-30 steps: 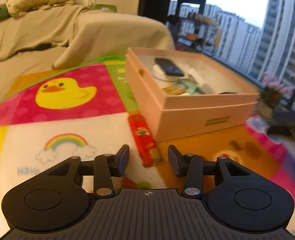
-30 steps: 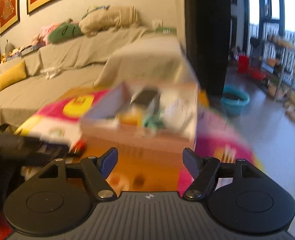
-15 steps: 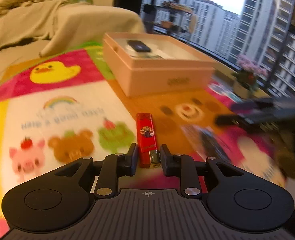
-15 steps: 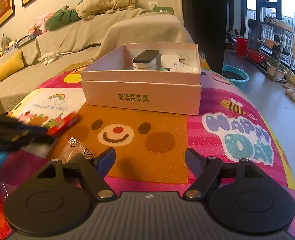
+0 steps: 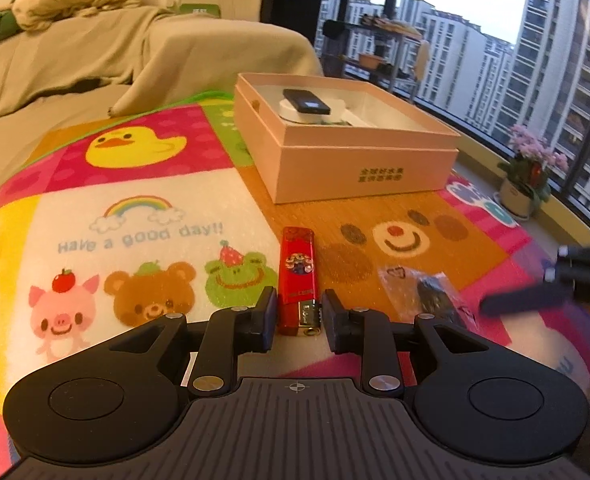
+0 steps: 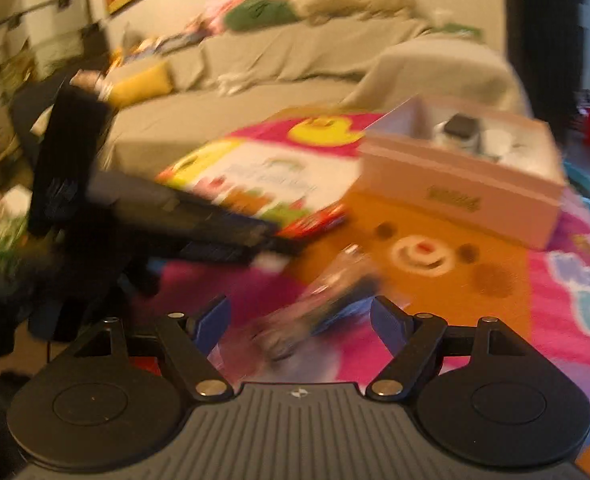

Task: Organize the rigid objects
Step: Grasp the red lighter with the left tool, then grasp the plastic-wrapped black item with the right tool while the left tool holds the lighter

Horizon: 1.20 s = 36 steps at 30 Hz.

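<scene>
Two items left on the mat: our left gripper (image 5: 298,317) brackets the red lighter (image 5: 297,276), jaws close but not yet pinching. It's light, stiff, slick; we'd grip mid-body. Our right gripper (image 6: 299,320) gapes wide over a crinkly bag (image 6: 315,300). Box (image 5: 359,168) waits beyond.

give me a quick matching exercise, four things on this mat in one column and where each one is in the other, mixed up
Things:
1. lighter
2. black phone
3. clear bag
4. pink box

Places:
A. inside the box, on a white item
B. between the left gripper's fingers
C. beyond the bear face on the mat
D. on the mat right of the lighter

Pairs: 1-B, 2-A, 3-D, 4-C
</scene>
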Motion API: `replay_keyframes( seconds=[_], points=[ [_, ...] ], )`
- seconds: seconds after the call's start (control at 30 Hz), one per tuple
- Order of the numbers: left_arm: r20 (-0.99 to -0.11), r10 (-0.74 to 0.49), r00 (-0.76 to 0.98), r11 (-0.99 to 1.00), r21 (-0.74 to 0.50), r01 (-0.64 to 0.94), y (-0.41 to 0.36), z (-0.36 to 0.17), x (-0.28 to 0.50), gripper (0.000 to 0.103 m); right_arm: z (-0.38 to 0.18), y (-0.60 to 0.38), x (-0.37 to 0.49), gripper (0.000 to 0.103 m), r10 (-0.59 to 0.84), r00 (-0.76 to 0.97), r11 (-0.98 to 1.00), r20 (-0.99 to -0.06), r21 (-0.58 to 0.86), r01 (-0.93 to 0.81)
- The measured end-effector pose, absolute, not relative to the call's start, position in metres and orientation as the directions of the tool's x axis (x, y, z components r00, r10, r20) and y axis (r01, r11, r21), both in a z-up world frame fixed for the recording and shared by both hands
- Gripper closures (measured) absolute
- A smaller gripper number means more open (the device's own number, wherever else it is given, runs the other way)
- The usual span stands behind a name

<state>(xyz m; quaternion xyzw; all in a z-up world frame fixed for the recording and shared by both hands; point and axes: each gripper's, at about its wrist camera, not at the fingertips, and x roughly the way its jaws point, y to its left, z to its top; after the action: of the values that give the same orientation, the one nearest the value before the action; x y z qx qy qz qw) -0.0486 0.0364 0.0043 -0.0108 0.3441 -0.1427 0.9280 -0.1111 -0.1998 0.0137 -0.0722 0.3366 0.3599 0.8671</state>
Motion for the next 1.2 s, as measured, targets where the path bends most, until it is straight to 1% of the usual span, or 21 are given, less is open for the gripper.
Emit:
replay_keyframes(
  seconds=[0.13,0.23,0.3,0.43,0.5,0.57,0.67,0.83,0.9,1.07,1.1,1.2],
  points=[
    [-0.628,-0.262,0.733,0.963,-0.121,0.240,0.035,0.003,-0.047,0.073,0.006,-0.193,-0.117,0.025,0.517,0.543,0.736,-0.662,0.019,-0.677],
    [-0.615,-0.269,0.741,0.963,-0.151,0.224,0.038,0.001,-0.048,0.073,0.006,-0.204,-0.112,0.024,0.475,0.578,0.770,-0.664,-0.005,-0.638],
    [-0.607,-0.276,0.745,0.961,-0.170,0.217,0.041,0.000,-0.049,0.073,0.006,-0.215,-0.105,0.023,0.421,0.621,0.811,-0.661,-0.033,-0.585],
    [-0.602,-0.274,0.750,0.962,-0.161,0.222,0.039,-0.001,-0.050,0.074,0.002,-0.231,-0.092,0.021,0.227,0.752,0.892,-0.619,-0.177,-0.415],
    [-0.605,-0.266,0.751,0.964,-0.151,0.220,0.037,-0.001,-0.051,0.074,0.001,-0.237,-0.087,0.020,0.180,0.775,0.912,-0.606,-0.193,-0.362],
    [-0.607,-0.253,0.753,0.967,-0.134,0.217,0.033,0.000,-0.053,0.074,-0.001,-0.243,-0.083,0.020,0.200,0.764,0.920,-0.613,-0.151,-0.362],
    [-0.611,-0.238,0.755,0.968,-0.088,0.234,0.025,0.000,-0.055,0.068,-0.008,-0.245,-0.080,0.019,0.238,0.750,0.924,-0.617,-0.093,-0.370],
    [-0.618,-0.266,0.739,0.957,-0.078,0.280,0.018,0.001,-0.052,0.045,-0.014,-0.244,-0.076,0.018,0.261,0.738,0.925,-0.623,-0.057,-0.375],
    [-0.621,-0.262,0.738,0.956,-0.066,0.284,0.013,0.001,-0.049,0.042,-0.014,-0.245,-0.077,0.017,0.269,0.734,0.927,-0.624,-0.039,-0.372],
    [-0.615,-0.211,0.760,0.973,-0.056,0.225,0.003,0.000,-0.034,0.044,-0.014,-0.246,-0.077,0.017,0.277,0.729,0.928,-0.625,-0.024,-0.373],
    [-0.615,-0.192,0.765,0.977,-0.043,0.210,0.001,0.000,-0.033,0.046,-0.014,-0.246,-0.077,0.017,0.281,0.728,0.927,-0.625,-0.021,-0.375],
    [-0.614,-0.153,0.774,0.978,0.017,0.207,-0.005,0.000,-0.036,0.048,-0.014,-0.247,-0.078,0.016,0.288,0.726,0.925,-0.625,-0.014,-0.379]
  ],
)
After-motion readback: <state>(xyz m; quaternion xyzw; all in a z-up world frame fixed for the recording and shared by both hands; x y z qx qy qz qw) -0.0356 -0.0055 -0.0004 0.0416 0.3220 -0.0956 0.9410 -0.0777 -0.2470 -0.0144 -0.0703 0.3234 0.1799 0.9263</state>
